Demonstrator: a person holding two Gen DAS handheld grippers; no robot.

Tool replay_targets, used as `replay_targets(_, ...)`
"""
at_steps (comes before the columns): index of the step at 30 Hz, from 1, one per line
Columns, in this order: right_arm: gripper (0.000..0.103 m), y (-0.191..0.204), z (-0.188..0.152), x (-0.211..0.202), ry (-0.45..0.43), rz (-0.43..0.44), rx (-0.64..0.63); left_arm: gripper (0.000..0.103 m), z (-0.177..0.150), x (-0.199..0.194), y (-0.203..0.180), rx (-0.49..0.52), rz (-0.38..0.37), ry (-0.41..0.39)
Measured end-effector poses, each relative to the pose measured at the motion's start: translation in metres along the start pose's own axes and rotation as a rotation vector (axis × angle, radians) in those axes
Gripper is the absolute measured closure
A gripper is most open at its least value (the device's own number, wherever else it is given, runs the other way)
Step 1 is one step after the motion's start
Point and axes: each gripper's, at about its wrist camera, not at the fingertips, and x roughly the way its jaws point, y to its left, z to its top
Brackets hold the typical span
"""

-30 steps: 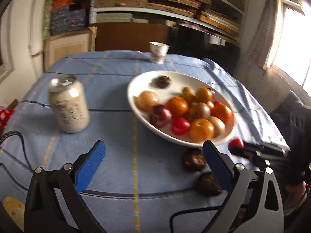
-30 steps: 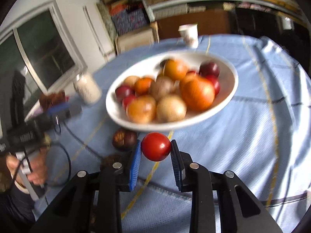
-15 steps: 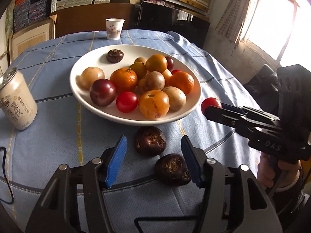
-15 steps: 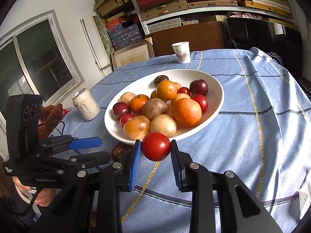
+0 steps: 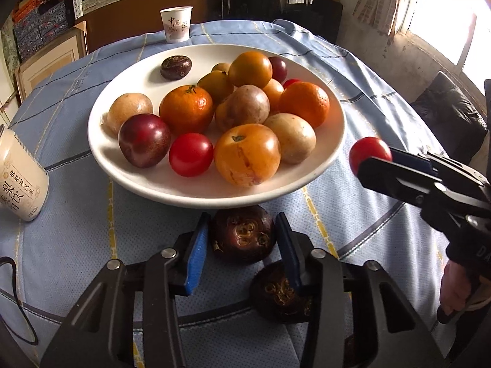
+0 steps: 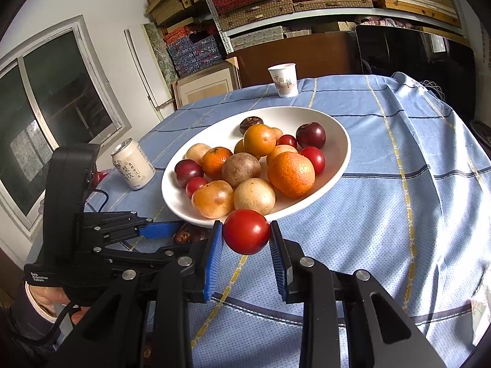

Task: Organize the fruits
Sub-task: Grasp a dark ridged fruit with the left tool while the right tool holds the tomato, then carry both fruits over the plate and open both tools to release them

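Red cherry tomato [image 6: 246,235] clamped between the blue pads of the right hand-held gripper [image 6: 245,245], lifted clear of the bench, just before the near rim of the white plate [image 6: 337,141]. Narrowly parted, no wider than the tomato, both pads touching its sides. Seen from the left wrist as the same tomato [image 5: 369,153] off the plate's right edge, well apart from the fruit heap.

Dark purple, wrinkled round fruit [image 5: 243,234] lying on the blue checked cloth of the bench [image 5: 76,239], just in front of the plate [image 5: 101,141], squarely between the pads of the left hand-held gripper [image 5: 242,245]. Parted about as wide as that fruit, pads close along both sides; cannot tell whether touching or gripping yet. Second dark fruit [image 5: 276,291] just beside, partly hidden under the right-hand finger.

Heaped on the plate: oranges, tan and yellow fruits, plums, more red tomatoes, one dark fruit at the far side. White can [image 5: 18,174] left of the plate, paper cup [image 5: 175,24] beyond it.
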Motion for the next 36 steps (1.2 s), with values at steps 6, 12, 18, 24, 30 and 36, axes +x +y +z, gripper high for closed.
replay_targets(6,0.072,0.000,0.000,0.000,0.002,-0.007,-0.001,0.061,-0.003,-0.001,-0.004,0.021,0.023,0.002)
replay_targets(12,0.072,0.001,0.000,0.000,-0.002,-0.003,-0.007,0.062,-0.009,-0.009,0.002,-0.005,0.004,0.004)
replay_targets(18,0.072,0.002,0.000,-0.001,-0.008,0.017,-0.013,0.062,-0.015,-0.036,0.007,-0.017,-0.022,-0.062)
replay_targets(24,0.072,0.003,-0.001,0.001,-0.006,0.041,-0.016,0.062,-0.016,-0.058,0.017,-0.033,0.008,-0.146)
replay_targets(30,0.072,0.013,0.013,0.005,-0.102,0.015,-0.071,0.062,0.003,-0.068,0.031,-0.081,-0.025,-0.206)
replay_targets(36,0.072,0.013,0.046,0.043,-0.156,-0.052,-0.090,0.062,0.066,-0.054,0.049,-0.112,-0.025,-0.256)
